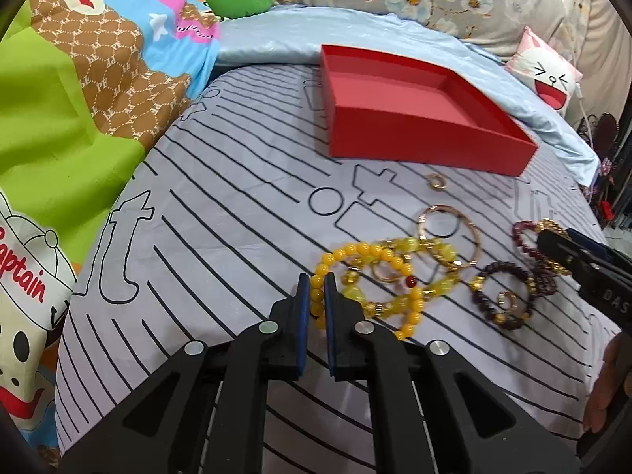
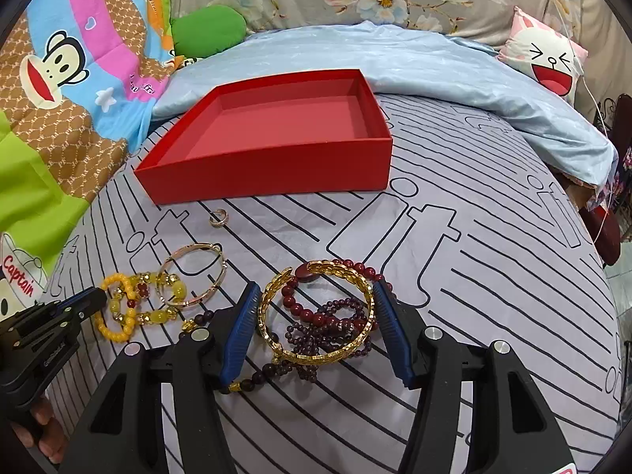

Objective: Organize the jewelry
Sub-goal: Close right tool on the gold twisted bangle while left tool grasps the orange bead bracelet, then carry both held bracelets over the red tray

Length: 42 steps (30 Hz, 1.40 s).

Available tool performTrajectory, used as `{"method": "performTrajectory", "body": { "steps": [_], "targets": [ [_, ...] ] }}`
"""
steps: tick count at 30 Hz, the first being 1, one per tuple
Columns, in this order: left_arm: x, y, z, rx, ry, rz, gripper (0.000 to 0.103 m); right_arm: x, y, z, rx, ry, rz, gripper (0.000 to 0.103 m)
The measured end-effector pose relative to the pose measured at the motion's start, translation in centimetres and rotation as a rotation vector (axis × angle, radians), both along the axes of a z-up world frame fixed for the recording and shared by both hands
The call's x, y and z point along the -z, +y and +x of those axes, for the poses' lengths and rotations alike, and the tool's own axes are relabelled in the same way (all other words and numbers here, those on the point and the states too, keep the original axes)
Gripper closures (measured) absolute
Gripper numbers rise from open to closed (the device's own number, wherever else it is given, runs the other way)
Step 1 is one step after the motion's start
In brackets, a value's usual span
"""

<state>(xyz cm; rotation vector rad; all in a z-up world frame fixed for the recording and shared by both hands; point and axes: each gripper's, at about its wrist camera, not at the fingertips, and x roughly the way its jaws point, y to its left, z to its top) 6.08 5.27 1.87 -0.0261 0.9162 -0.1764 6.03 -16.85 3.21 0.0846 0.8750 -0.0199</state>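
Note:
My left gripper (image 1: 316,290) is shut on a yellow bead bracelet (image 1: 367,251) that lies tangled with other yellow beads on the striped bed sheet. In the right wrist view the left gripper (image 2: 93,300) shows at the left edge, at the yellow bracelet (image 2: 114,331). My right gripper (image 2: 316,287) stands half wide with its blue pads against both sides of a gold bangle (image 2: 316,355), which rests on dark red bead strands (image 2: 316,316). The red box (image 2: 268,173) sits empty beyond the jewelry.
Rose-gold bangles (image 2: 197,247) and a small ring (image 2: 218,218) lie between the beads and the box. A light blue quilt (image 2: 395,59) is bunched behind the box (image 1: 414,138). A cartoon blanket (image 1: 79,98) rises on the left; a hand (image 2: 43,430) shows low left.

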Motion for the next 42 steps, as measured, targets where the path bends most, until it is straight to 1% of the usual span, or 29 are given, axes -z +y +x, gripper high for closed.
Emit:
{"method": "performTrajectory", "body": {
  "steps": [5,8,11,15,17,19,22,24,26,27,29,33,36,39,42],
  "targets": [
    [-2.3,-0.8,-0.3,0.045,-0.009,-0.051,0.096,-1.1,-0.2,0.2,-0.003,-0.012,0.000,0.047],
    [-4.5,-1.9,0.0,0.088,-0.033,-0.072,0.096,-2.1,-0.7,0.7,-0.008,-0.016,0.014,0.047],
    [-6.9,-3.5,0.9,0.139,-0.076,-0.065,0.096,-3.2,-1.1,2.0,-0.015,-0.021,0.019,0.047],
    [-10.1,-5.6,3.7,0.200,-0.149,-0.071,0.096,-5.2,-1.4,4.4,-0.038,-0.050,0.006,0.047],
    [-11.5,-6.5,5.3,0.226,-0.175,-0.080,0.096,-6.4,-1.5,6.3,-0.056,-0.067,0.011,0.047],
    [-12.7,-7.5,7.7,0.248,-0.207,-0.082,0.096,-7.3,-1.9,8.7,-0.065,-0.068,0.027,0.047],
    [-13.6,-8.5,11.4,0.253,-0.231,-0.079,0.096,-7.9,-2.5,12.7,-0.072,-0.050,0.056,0.047],
    [-13.7,-8.8,14.4,0.249,-0.229,-0.083,0.096,-7.8,-2.9,15.8,-0.072,-0.031,0.063,0.047],
    [-13.2,-8.9,17.1,0.247,-0.212,-0.100,0.096,-7.3,-3.8,18.7,-0.077,-0.008,0.052,0.047],
    [-12.9,-9.0,18.9,0.248,-0.194,-0.104,0.096,-7.1,-4.2,19.5,-0.078,-0.002,0.048,0.047],
    [-12.2,-9.2,21.1,0.251,-0.176,-0.117,0.096,-6.3,-4.5,22.3,-0.093,0.026,0.034,0.047],
    [-10.0,-9.9,25.8,0.247,-0.127,-0.095,0.096,-4.5,-5.0,26.6,-0.109,0.069,0.021,0.047],
    [-7.4,-10.0,28.5,0.236,-0.071,-0.080,0.096,-2.7,-5.0,29.5,-0.106,0.120,0.022,0.047],
    [-5.6,-10.0,29.8,0.225,-0.036,-0.052,0.096,-1.5,-4.7,31.0,-0.104,0.156,0.006,0.047],
    [-4.5,-9.9,30.7,0.214,-0.009,-0.036,0.096,-0.2,-4.6,32.1,-0.100,0.193,-0.001,0.047]
  ]
}}
